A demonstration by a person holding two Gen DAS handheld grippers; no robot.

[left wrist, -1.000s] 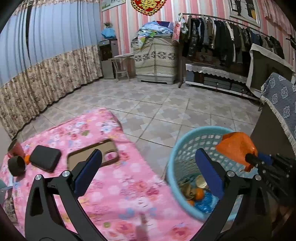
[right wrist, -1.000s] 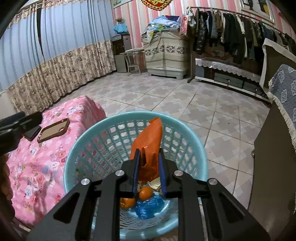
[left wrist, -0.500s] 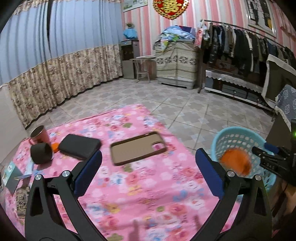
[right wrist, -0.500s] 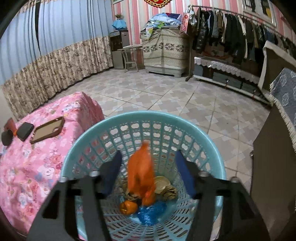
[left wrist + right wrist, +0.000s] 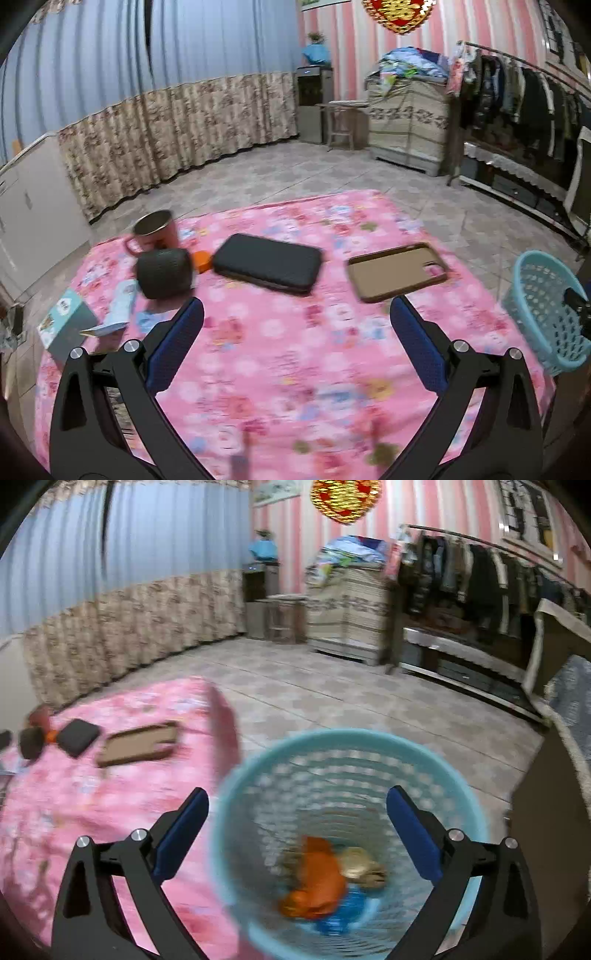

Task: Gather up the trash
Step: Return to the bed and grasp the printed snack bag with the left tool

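The left gripper (image 5: 295,347) hangs wide open over the pink cloth (image 5: 295,369); a blue basket (image 5: 546,310) stands past its right edge.

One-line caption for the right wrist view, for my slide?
Open right gripper above the blue basket, orange wrapper lying inside.

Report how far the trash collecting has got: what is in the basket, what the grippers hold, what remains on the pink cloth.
Done: the orange wrapper lies in the blue basket with other scraps. In hand: nothing. The right hand-held gripper has just been opening, jaws empty above the basket; the left hand-held gripper is open over the pink cloth. Possibly left: a small orange piece and papers near the cup.
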